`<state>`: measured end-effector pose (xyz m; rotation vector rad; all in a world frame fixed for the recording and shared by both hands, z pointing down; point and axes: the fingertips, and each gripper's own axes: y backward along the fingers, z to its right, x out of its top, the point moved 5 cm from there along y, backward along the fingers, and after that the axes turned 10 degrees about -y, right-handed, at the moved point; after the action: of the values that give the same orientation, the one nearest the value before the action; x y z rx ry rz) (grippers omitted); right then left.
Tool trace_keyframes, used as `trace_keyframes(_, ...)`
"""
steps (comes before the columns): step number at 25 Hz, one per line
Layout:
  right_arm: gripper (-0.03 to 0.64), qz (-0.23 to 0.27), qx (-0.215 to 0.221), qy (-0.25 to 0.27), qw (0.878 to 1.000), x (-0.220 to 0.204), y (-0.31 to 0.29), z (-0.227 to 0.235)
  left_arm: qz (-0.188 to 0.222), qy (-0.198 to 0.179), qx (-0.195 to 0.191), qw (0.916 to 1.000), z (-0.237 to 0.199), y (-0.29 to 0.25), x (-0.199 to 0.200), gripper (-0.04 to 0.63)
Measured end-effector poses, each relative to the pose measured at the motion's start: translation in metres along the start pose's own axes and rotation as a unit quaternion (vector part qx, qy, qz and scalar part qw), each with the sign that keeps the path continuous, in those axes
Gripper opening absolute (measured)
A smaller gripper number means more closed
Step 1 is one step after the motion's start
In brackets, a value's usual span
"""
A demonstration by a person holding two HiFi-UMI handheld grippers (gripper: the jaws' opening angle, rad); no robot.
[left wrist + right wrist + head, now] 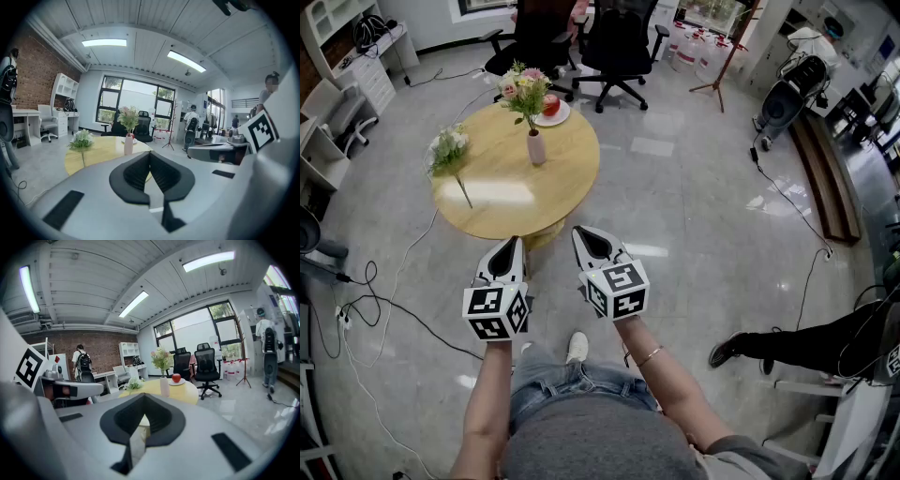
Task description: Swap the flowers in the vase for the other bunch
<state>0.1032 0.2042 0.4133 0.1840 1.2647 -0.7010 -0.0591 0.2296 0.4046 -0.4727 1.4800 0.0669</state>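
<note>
A: Flowers status?
B: Pink-and-cream bunch (523, 89) stands upright in a small pale vase (536, 148), toward the back of the round wooden tabletop (502, 202). Other bunch (448, 150), white with green leaves, lies near the left edge.
A: Grippers?
B: Left gripper (514, 243) and right gripper (581, 233) are both short of the tabletop. Fingers together, nothing held.

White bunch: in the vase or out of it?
Out. The white bunch lies on the table, apart from the vase holding the pink bunch.
</note>
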Motion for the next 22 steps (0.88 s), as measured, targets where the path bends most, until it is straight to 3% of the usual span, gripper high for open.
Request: trace_keyframes(22,0.011,0.005,0.022,-0.03,0.999,-0.001,0.0,0.02,-0.007,0.001,0.02,0.9998,0.007,-0.015,0.006,0.018)
